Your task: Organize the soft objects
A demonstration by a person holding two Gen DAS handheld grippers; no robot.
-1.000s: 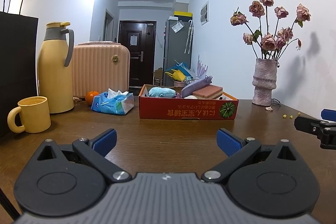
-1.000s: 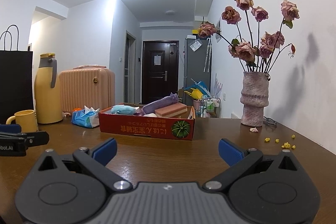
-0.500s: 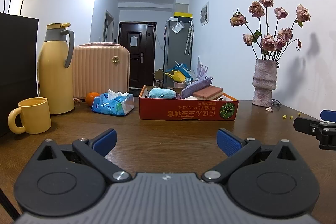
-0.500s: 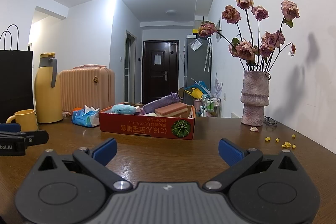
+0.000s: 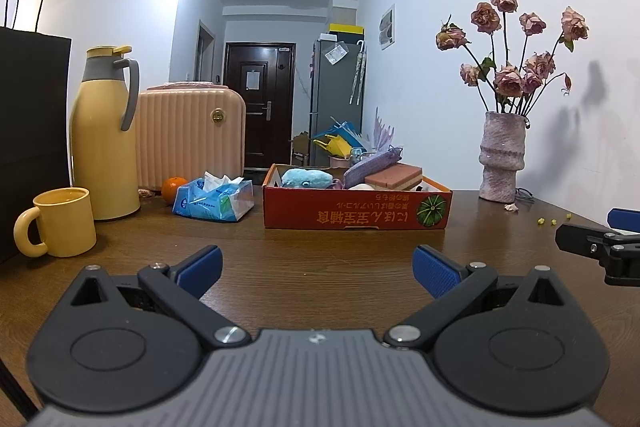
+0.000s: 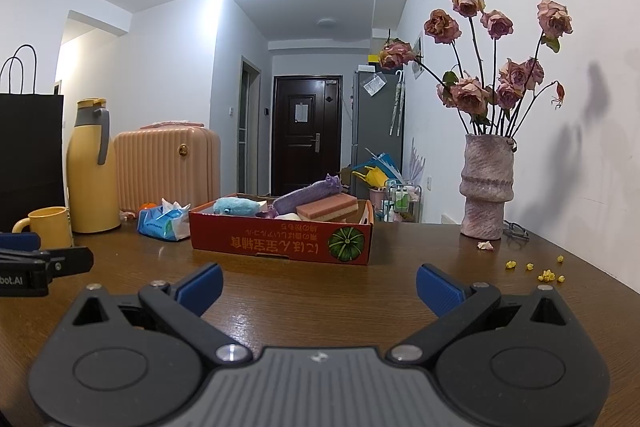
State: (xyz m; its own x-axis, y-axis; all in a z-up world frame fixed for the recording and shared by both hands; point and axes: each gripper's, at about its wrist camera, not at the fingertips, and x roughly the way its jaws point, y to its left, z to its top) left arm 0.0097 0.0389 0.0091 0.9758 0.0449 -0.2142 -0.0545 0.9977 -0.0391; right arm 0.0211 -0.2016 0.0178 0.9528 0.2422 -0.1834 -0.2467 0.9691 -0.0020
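L gripper (image 5: 316,269): fingers spread wide, nothing btwn, low over counter (image 5: 320,239).
R gripper (image 6: 318,281): same, released.
Red box (image 5: 356,213): holds blue plush (image 5: 306,177), purple pouch (image 5: 372,163), sponge (image 5: 394,175).

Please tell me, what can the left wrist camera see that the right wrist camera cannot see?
Only the left wrist view shows the whole orange; the right one shows a sliver. Only the right view shows the full scatter of yellow bits. Both share the red box with the blue plush toy and sponge, tissue pack, yellow mug and vase.
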